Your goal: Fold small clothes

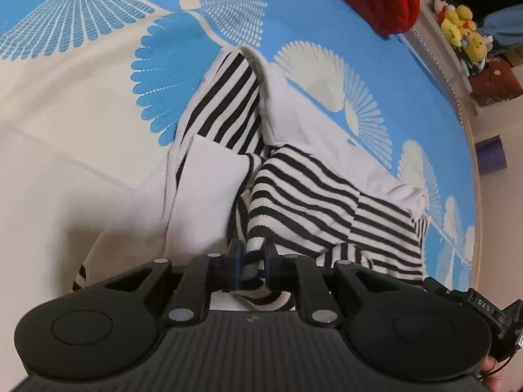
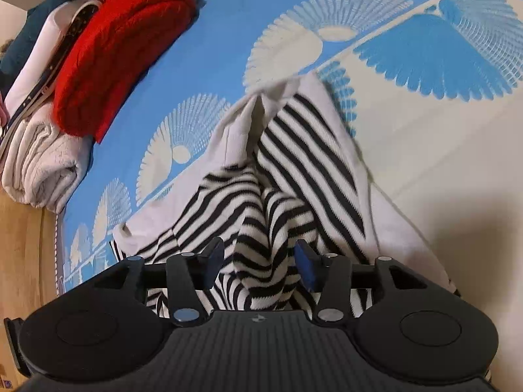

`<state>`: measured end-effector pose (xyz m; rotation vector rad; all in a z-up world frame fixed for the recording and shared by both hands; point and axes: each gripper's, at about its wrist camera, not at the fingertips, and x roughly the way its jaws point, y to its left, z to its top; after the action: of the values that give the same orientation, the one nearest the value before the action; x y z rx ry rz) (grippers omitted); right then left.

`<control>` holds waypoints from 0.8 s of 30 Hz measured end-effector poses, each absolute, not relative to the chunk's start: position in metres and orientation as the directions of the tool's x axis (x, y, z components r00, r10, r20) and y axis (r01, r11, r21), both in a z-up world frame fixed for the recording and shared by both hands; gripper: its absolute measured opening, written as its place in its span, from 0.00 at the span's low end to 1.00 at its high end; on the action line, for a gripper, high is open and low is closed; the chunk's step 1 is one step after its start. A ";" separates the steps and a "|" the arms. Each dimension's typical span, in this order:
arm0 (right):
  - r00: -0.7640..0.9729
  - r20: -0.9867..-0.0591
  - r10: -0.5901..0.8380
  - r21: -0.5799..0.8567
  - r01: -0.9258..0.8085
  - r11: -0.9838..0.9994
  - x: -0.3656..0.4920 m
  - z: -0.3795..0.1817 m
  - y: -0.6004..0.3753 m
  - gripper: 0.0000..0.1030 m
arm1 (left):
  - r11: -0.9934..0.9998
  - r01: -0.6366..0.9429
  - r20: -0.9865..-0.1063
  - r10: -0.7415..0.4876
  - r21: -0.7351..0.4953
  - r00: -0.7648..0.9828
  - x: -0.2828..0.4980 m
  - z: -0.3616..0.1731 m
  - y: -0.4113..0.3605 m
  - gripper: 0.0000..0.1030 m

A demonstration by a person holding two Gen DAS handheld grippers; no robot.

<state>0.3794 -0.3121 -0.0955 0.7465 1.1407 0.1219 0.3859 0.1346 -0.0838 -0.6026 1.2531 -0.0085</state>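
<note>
- left wrist view: the left gripper (image 1: 251, 261) is clenched on a bunched fold of the striped garment (image 1: 313, 196), which lies rumpled on the blue bedspread (image 1: 327, 16).
- the right gripper (image 2: 258, 261) is spread wide, straddling the striped garment's hump without pinching it.
- it looks like a soft, light, limp knit; a hem or corner is best to take hold of.

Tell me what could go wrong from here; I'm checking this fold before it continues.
1. Only the left tongs pinch the striped garment; the right tongs sit open around a bunched ridge, so lifting now could drag it lopsided.
2. The fabric is crumpled, so creases may get folded in.
</note>
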 end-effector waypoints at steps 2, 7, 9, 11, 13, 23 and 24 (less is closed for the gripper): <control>0.396 -0.795 0.460 0.580 0.274 0.767 0.381 -0.104 -0.307 0.49 | 0.858 -0.303 -0.892 -0.317 -0.414 0.322 0.387 -0.087 0.132 0.13; 0.433 -0.788 0.437 0.572 0.254 0.780 0.375 -0.096 -0.306 0.04 | 0.837 -0.256 -0.827 -0.340 -0.483 0.448 0.386 -0.067 0.136 0.04; 0.535 -0.710 0.458 0.634 0.200 0.747 0.370 -0.075 -0.312 0.04 | 0.821 -0.200 -0.767 -0.372 -0.535 0.523 0.385 -0.050 0.139 0.04; 0.596 -0.664 0.452 0.648 0.156 0.746 0.365 -0.059 -0.317 0.04 | 0.817 -0.182 -0.745 -0.376 -0.547 0.551 0.384 -0.044 0.143 0.04; 0.583 -0.675 0.452 0.656 0.194 0.729 0.363 -0.064 -0.323 0.04 | 0.839 -0.225 -0.803 -0.344 -0.496 0.487 0.387 -0.057 0.146 0.04; 0.415 -0.874 0.252 0.366 0.220 0.904 0.364 -0.085 -0.300 0.27 | 0.907 -0.228 -0.849 -0.210 -0.354 0.484 0.395 -0.053 0.143 0.33; 0.487 -0.842 0.233 0.360 0.185 0.915 0.363 -0.072 -0.297 0.32 | 0.913 -0.193 -0.830 -0.218 -0.359 0.514 0.393 -0.048 0.138 0.33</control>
<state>0.3626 -0.2975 -0.0715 0.4364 1.0712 0.0306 0.3927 0.1378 -0.0479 -0.4399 1.0404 -0.0153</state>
